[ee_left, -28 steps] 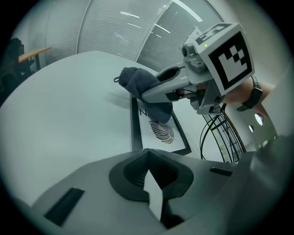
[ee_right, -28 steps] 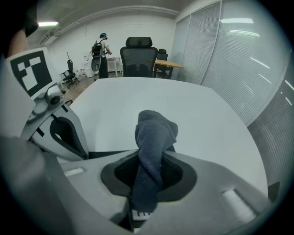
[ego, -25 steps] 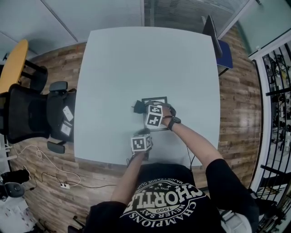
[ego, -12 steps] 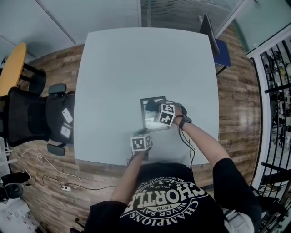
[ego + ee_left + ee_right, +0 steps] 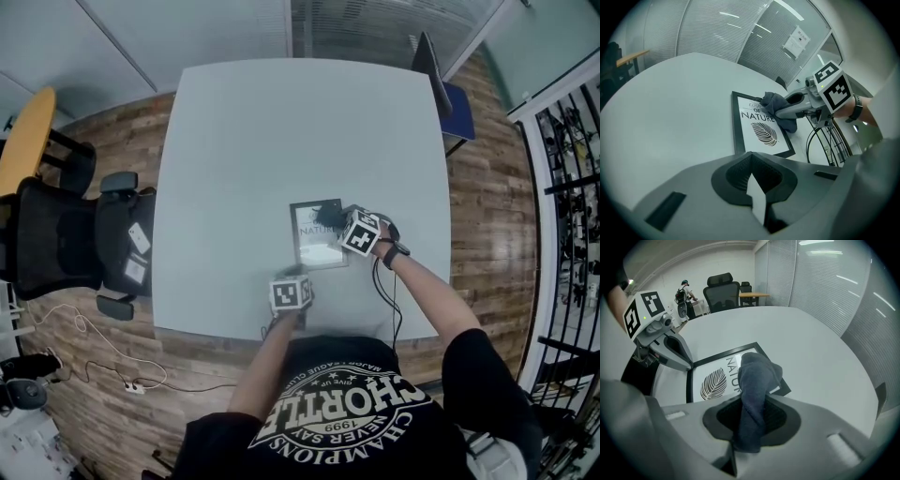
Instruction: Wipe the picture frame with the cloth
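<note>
**Pale Counter, Frame Flat, Cloth at Its Far Right Corner**

Pale grey counter (image 5: pixel 234 141) fills the middle of the room. Wood floor (image 5: pixel 487 187) surrounds it, and a black office chair (image 5: pixel 56 234) stands off to the left.

My left tongs (image 5: pixel 757 206) are closed tip to tip with nothing between them. They sit just beside the near edge of the picture frame (image 5: pixel 317 234); I cannot tell whether they touch it. The frame lies flat, face up, showing a leaf print (image 5: pixel 765 133) inside a dark border (image 5: pixel 736 126).

To the right, my right tongs (image 5: pixel 747 437) are clamped on the bunched middle of the cloth (image 5: pixel 754 380). Its free end drapes onto the frame's far right corner.

Handling, by judgement:
- **Frame:** It looks light and stiff, with a smooth and likely breakable face, so it may slide on this counter under a sideways stroke. Steady it by the border, never the face.
- **Cloth:** It is soft and limp. Grip it at the bunch, leaving a loose pad forward.
</note>
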{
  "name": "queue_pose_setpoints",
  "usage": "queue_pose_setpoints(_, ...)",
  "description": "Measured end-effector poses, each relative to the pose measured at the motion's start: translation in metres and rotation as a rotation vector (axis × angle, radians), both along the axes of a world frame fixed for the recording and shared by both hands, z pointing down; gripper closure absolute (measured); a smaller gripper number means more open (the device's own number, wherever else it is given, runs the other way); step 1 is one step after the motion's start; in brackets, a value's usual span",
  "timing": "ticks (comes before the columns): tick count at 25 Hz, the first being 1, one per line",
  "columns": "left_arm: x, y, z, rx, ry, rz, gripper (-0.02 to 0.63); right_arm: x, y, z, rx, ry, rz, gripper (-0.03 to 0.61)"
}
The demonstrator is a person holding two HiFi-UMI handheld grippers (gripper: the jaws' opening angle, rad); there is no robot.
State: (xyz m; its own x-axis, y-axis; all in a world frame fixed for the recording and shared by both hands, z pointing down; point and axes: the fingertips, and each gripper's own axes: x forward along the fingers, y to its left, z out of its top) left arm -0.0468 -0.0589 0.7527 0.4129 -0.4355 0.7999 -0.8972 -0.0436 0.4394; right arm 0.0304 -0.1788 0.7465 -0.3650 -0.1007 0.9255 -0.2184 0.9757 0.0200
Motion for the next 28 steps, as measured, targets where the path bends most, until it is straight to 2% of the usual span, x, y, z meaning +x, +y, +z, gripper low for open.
queue_pose_setpoints(5,0.0,0.0,0.001,0.004,-0.001,0.0,0.612,-0.009,0.004,-0.003,0.037,0.027,-0.027,0.494)
queue_pose_setpoints(10,-0.004,-0.001,0.0,0.005,0.003,-0.002,0.612,-0.069,0.02,-0.017,0.056,-0.049,-0.151,0.494)
queue_pose_setpoints(13,-0.002,0.0,-0.001,0.005,0.008,-0.003,0.612,-0.099,0.03,-0.02,0.029,-0.087,-0.186,0.494)
queue_pose_setpoints(16,-0.003,-0.001,0.0,0.004,0.011,-0.003,0.612,-0.117,0.038,-0.01,0.0,-0.082,-0.206,0.494)
queue_pose_setpoints(21,-0.004,0.0,0.001,0.005,0.013,0.0,0.612,-0.11,0.037,0.0,-0.021,-0.078,-0.158,0.494)
queue_pose_setpoints(28,-0.005,0.001,0.001,0.005,0.009,0.003,0.612,-0.056,0.032,0.002,-0.001,0.006,-0.137,0.494)
